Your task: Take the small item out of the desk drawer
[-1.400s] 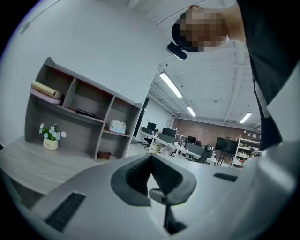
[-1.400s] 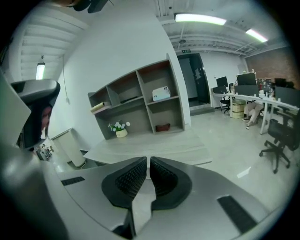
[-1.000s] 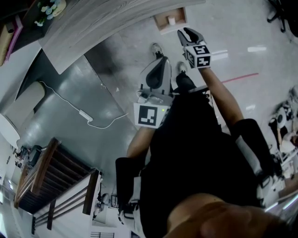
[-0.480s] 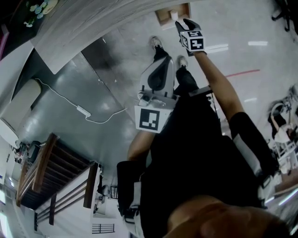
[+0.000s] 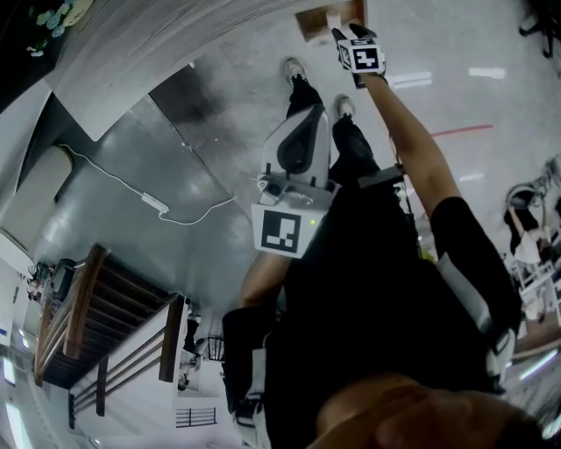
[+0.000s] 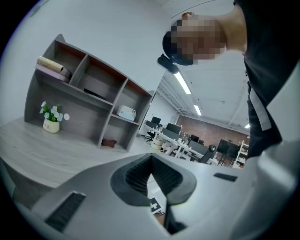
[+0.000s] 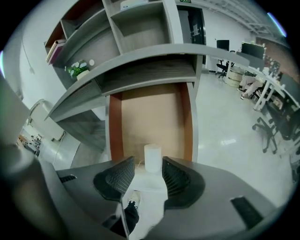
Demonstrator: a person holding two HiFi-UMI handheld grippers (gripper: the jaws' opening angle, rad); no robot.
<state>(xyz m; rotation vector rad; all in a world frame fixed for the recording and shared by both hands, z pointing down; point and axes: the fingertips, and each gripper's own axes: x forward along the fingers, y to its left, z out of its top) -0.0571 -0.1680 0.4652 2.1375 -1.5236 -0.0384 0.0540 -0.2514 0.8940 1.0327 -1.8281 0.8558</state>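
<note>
The desk drawer stands pulled out, with a bare brown bottom. A small white cylinder stands upright near its front edge. My right gripper is just in front of it. Its jaws are opening, and the cylinder shows between the tips without either pad pressing on it. In the head view the right gripper reaches over the drawer at the top edge. My left gripper hangs close to the person's body, pointing at the floor. Its jaws are shut with nothing in them.
The grey desk top curves above the drawer, with a shelf unit and a small flower pot on it. The person's shoes stand on the glossy floor below the drawer. A white cable lies on the floor to the left.
My right gripper has moved forward to the drawer's front edge, up to the white cylinder. The left gripper has stayed near the body.
</note>
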